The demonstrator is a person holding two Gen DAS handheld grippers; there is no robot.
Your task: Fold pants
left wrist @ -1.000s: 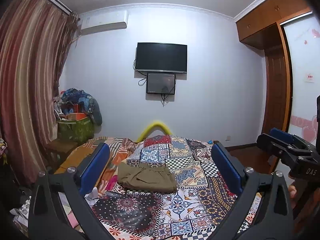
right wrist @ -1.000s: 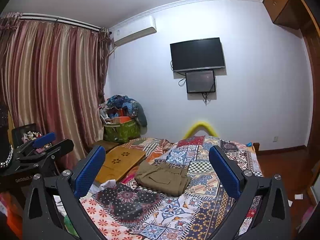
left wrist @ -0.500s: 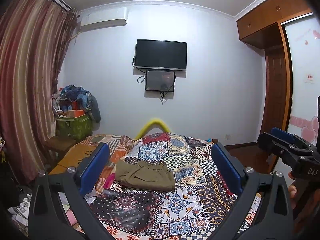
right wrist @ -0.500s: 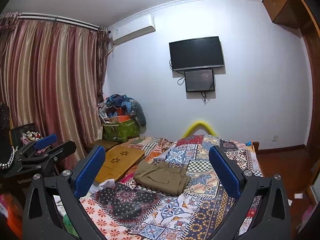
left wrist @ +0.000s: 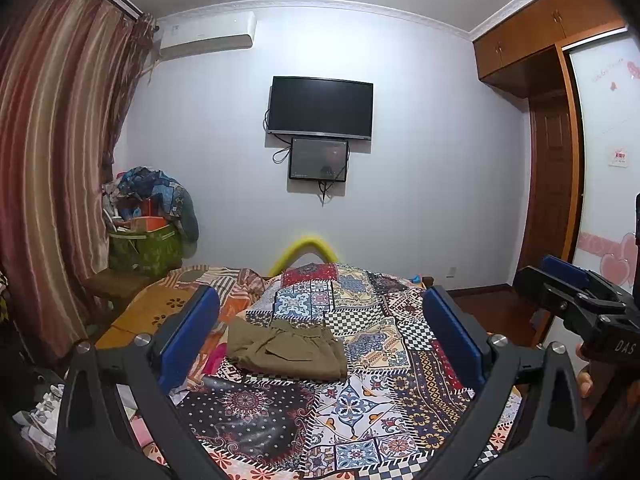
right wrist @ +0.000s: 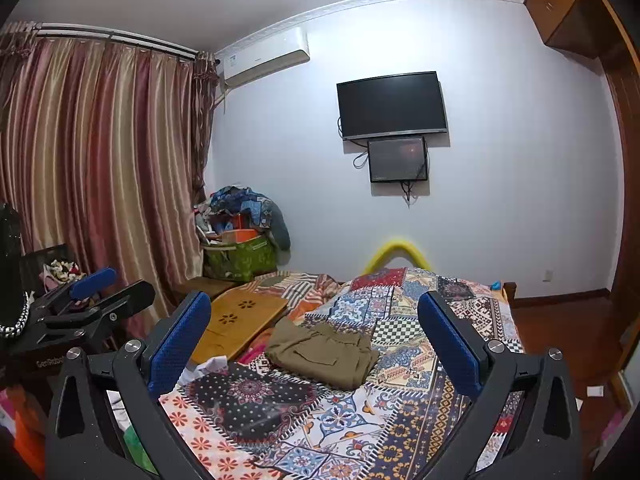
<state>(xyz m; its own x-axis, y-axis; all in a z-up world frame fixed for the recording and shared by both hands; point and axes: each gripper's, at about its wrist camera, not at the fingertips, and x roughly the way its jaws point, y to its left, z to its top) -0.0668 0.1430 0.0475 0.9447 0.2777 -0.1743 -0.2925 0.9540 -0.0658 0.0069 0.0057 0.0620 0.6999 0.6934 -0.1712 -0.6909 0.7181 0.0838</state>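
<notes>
Olive-brown pants lie folded into a compact rectangle on the patchwork bedspread; the right wrist view shows the same pants mid-bed. My left gripper is held well back from them, raised, open, nothing between its blue pads. My right gripper is likewise open and empty, held back above the near end of the bed. Each gripper shows at the edge of the other's view: the right gripper at far right, the left gripper at far left.
A wooden board lies on the bed's left side beside the pants. A green bag heaped with clothes stands in the corner by striped curtains. A TV hangs on the far wall. A wardrobe stands right.
Both views have shifted only slightly; the left gripper tilted a little, so the room sits lower in frame. The pants have not moved and both grippers stay open.
</notes>
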